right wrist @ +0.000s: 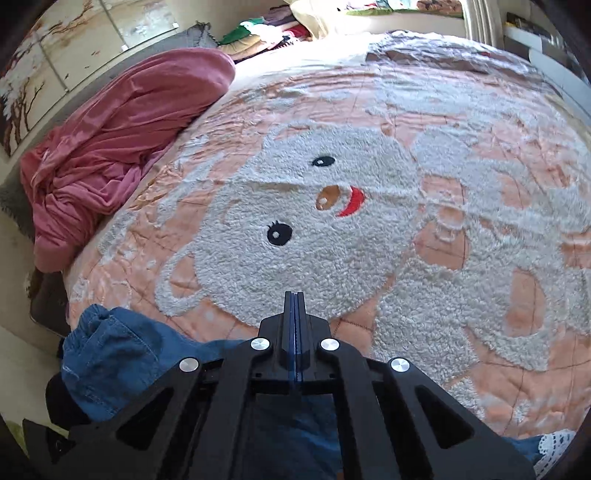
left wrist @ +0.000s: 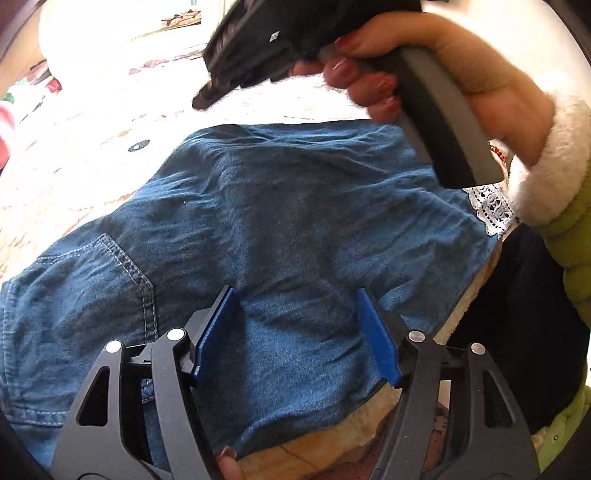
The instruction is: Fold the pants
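The blue denim pants (left wrist: 288, 229) lie folded in a wide bundle on the bed, back pocket at the left. My left gripper (left wrist: 295, 295) is open just above the near part of the pants, blue pads (left wrist: 218, 332) apart, holding nothing. My right gripper shows in the left wrist view as a dark body (left wrist: 266, 40) held in a hand above the far edge of the pants. In the right wrist view my right gripper (right wrist: 294, 295) is shut with nothing between the pads, above the bed; the pants (right wrist: 118, 354) lie below and to its left.
A peach and white fluffy bedspread (right wrist: 369, 221) with a cartoon face covers the bed. A pink blanket (right wrist: 110, 147) is heaped at the left edge. Clothes are piled at the far end (right wrist: 266, 26). A white lace edge (left wrist: 487, 206) shows beside the pants.
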`<action>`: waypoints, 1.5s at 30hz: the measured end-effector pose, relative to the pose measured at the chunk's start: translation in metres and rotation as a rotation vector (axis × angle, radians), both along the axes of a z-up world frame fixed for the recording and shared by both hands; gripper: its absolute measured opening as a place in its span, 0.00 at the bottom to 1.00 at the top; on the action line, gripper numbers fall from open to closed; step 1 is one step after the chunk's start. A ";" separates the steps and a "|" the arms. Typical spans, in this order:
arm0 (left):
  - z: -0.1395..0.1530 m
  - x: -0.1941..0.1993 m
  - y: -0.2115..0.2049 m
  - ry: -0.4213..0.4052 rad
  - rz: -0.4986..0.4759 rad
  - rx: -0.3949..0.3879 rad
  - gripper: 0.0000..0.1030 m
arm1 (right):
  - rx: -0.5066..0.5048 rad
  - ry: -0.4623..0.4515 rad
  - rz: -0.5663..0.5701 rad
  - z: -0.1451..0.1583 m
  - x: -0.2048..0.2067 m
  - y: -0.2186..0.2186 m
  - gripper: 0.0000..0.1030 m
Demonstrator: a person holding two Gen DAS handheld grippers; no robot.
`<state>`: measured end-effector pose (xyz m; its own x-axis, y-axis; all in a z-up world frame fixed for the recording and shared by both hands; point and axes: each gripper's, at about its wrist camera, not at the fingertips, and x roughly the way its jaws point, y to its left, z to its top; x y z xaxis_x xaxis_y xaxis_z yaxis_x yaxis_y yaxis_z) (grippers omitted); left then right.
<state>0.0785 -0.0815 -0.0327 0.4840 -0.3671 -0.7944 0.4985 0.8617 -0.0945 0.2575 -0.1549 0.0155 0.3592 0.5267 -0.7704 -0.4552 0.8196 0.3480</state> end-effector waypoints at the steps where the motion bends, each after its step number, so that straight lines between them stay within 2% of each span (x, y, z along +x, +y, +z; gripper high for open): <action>1: 0.000 0.000 -0.001 -0.001 0.000 -0.003 0.58 | 0.025 0.017 -0.010 0.000 0.002 -0.007 0.01; 2: 0.001 0.000 -0.003 -0.002 0.000 -0.008 0.58 | 0.041 0.016 -0.008 0.004 0.002 -0.014 0.03; 3: 0.003 -0.001 -0.001 -0.004 0.000 -0.019 0.58 | 0.047 -0.011 -0.009 0.014 -0.002 -0.025 0.12; 4: 0.007 -0.001 0.002 -0.010 0.003 -0.034 0.58 | 0.055 -0.041 -0.015 0.025 -0.007 -0.037 0.29; 6: 0.020 0.000 0.009 -0.029 0.001 -0.094 0.61 | 0.095 -0.080 -0.022 0.044 -0.017 -0.062 0.51; 9: 0.046 0.014 0.009 -0.062 0.028 -0.140 0.65 | 0.129 -0.145 -0.104 0.072 -0.038 -0.121 0.52; 12: 0.068 0.046 0.013 -0.073 0.077 -0.103 0.68 | 0.115 -0.169 -0.208 0.073 -0.052 -0.171 0.60; 14: 0.070 0.081 0.018 -0.035 0.128 -0.080 0.68 | 0.093 -0.120 -0.304 0.059 -0.056 -0.205 0.60; 17: 0.053 0.131 0.032 0.061 0.211 -0.115 0.67 | 0.090 -0.021 -0.404 0.027 -0.058 -0.242 0.60; 20: 0.032 0.145 0.036 0.113 0.246 -0.125 0.59 | 0.072 0.047 -0.458 -0.002 -0.060 -0.257 0.60; 22: 0.022 0.144 0.036 0.134 0.221 -0.141 0.55 | 0.057 0.074 -0.436 -0.015 -0.059 -0.254 0.58; 24: 0.014 0.144 0.029 0.145 0.190 -0.125 0.52 | 0.032 0.066 -0.394 -0.021 -0.061 -0.240 0.57; 27: 0.005 0.140 0.020 0.148 0.143 -0.099 0.49 | -0.055 0.053 -0.348 -0.029 -0.065 -0.222 0.46; 28: 0.003 0.139 0.016 0.142 0.135 -0.083 0.49 | -0.091 0.037 -0.329 -0.031 -0.067 -0.215 0.39; 30: -0.002 0.141 0.010 0.128 0.131 -0.054 0.48 | -0.096 0.012 -0.271 -0.030 -0.074 -0.204 0.33; 33: -0.003 0.141 0.011 0.119 0.136 -0.053 0.48 | -0.145 -0.049 -0.224 -0.023 -0.080 -0.192 0.34; 35: -0.002 0.140 0.012 0.114 0.136 -0.049 0.48 | -0.158 -0.045 -0.238 -0.026 -0.077 -0.196 0.35; 38: -0.002 0.138 0.012 0.108 0.134 -0.038 0.48 | -0.154 -0.027 -0.270 -0.031 -0.070 -0.206 0.46; 39: -0.002 0.138 0.012 0.107 0.133 -0.034 0.48 | -0.162 -0.025 -0.280 -0.033 -0.069 -0.208 0.56; 40: -0.003 0.138 0.012 0.109 0.133 -0.034 0.48 | -0.178 -0.026 -0.291 -0.035 -0.067 -0.209 0.61; 44: -0.004 0.139 0.010 0.109 0.137 -0.034 0.48 | -0.138 0.008 -0.295 -0.045 -0.065 -0.210 0.59; 45: -0.004 0.139 0.010 0.107 0.136 -0.028 0.48 | -0.143 0.002 -0.287 -0.044 -0.066 -0.207 0.54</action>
